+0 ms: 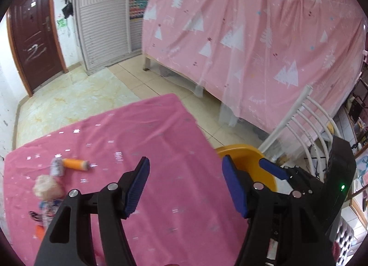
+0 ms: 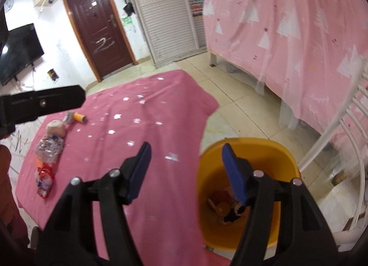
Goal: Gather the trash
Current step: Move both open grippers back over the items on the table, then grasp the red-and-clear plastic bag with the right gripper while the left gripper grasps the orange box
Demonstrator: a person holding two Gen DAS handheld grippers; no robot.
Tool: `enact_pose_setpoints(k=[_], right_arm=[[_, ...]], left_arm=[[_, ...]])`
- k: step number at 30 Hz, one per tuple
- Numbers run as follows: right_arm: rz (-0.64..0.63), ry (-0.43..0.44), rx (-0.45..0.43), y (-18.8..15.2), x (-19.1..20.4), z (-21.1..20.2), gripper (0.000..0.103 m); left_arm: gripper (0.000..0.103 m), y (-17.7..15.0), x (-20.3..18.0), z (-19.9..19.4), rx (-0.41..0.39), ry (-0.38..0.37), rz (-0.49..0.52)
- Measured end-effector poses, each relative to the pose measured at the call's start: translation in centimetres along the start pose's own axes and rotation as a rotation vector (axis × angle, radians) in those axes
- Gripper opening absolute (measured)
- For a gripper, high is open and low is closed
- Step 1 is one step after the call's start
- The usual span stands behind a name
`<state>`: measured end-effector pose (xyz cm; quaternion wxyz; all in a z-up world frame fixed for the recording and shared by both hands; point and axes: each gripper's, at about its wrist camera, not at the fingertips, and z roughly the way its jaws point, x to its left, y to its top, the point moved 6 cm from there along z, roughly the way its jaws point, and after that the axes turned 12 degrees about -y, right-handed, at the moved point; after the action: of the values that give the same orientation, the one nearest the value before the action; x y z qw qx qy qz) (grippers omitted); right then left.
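Note:
Trash lies at the left end of a pink cloth-covered table (image 1: 161, 128) (image 2: 149, 109): an orange tube (image 1: 76, 164) (image 2: 79, 117), a crumpled tissue ball (image 1: 47, 186) (image 2: 55, 128), a crushed clear bottle (image 2: 49, 148) and a red wrapper (image 2: 44, 181). A yellow bin (image 2: 214, 174) (image 1: 241, 151) stands on the floor beside the table's right edge, with several scraps at its bottom. My left gripper (image 1: 185, 158) hangs open over the cloth with nothing in it. My right gripper (image 2: 186, 144) is open and empty, its right finger above the bin. One of its pads (image 1: 273, 169) shows over the bin.
A white slatted chair (image 1: 299, 116) (image 2: 345, 128) stands just right of the bin. Behind it a pink tree-print curtain (image 1: 253, 36) drapes a bed. Tiled floor (image 2: 241, 105) runs back to a brown door (image 2: 99, 31). A dark TV (image 2: 18, 54) hangs on the left wall.

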<state>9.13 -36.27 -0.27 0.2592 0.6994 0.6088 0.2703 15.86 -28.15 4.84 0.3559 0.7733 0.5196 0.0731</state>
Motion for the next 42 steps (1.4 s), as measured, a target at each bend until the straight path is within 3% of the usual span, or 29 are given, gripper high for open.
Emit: enact_pose_setpoints(k=[9,14,25,36,38,42], right_arm=[[-0.108,0.047,0.002,1.1,7.0,-0.3,0.064],[-0.146,0.082,0.011,1.0,10.3,-0.2,0.064],[-0.246,0.133,0.04,0.1,16.7,0.4,0.064],[-0.284,0.182,0.046,-1.4,20.2,-1.3,0.065],[-0.282,0.195,0.051,-1.9,20.5,-1.7,0.071],[-0.304,0.209,0.057,-3.3,21.3,-2.6,0.072]], left_arm=[[0.061,-0.5,5.8,-4.6,-0.051,0.04,-0.057],[0.068,-2.1,9.3,-7.2,-0.055,0.082,-0.068],[0.07,-5.7,16.8,-10.8,-0.055,0.176,-0.127],[0.07,-9.2,20.3,-10.2,-0.013,0.178,-0.191],[0.07,-9.8,20.9,-9.9,-0.007,0.176,-0.212],[0.07,-11.3,21.7,-9.3,0.013,0.169,-0.253]])
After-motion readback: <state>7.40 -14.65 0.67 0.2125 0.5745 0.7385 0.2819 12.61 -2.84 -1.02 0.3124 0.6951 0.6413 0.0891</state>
